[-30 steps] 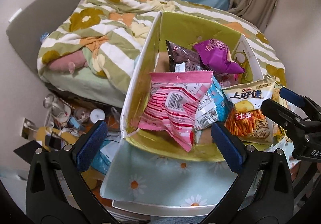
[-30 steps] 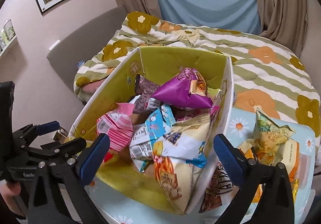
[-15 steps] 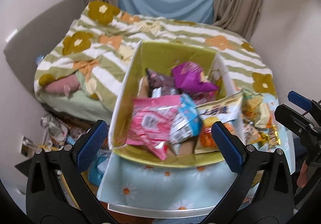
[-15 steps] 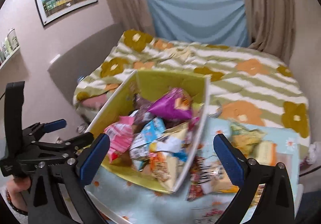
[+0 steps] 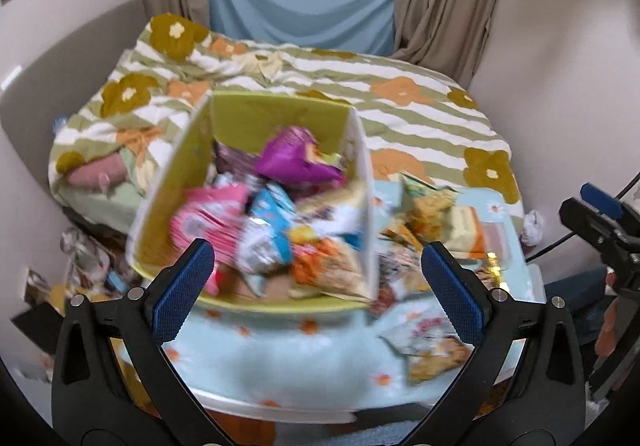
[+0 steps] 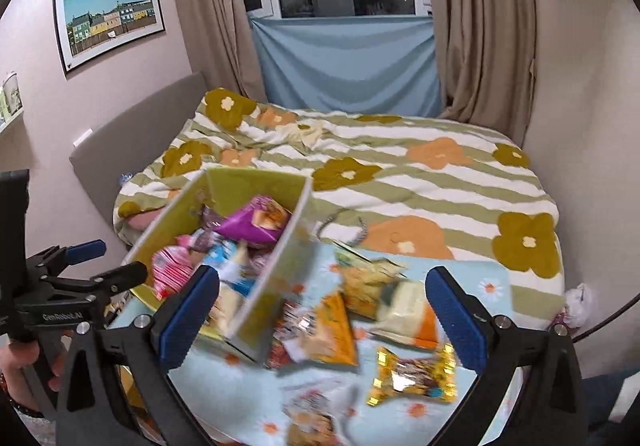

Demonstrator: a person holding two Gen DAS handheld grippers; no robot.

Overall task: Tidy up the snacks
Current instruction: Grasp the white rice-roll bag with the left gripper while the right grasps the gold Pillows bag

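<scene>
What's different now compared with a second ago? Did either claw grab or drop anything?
Both claws pulled back and up from the yellow box: it looks smaller now, and the loose packets on the daisy cloth beside it have come into view. The left claw and right claw stayed open and empty; nothing was grabbed or released. The snacks in the box, the purple bag on top, look unmoved.
</scene>
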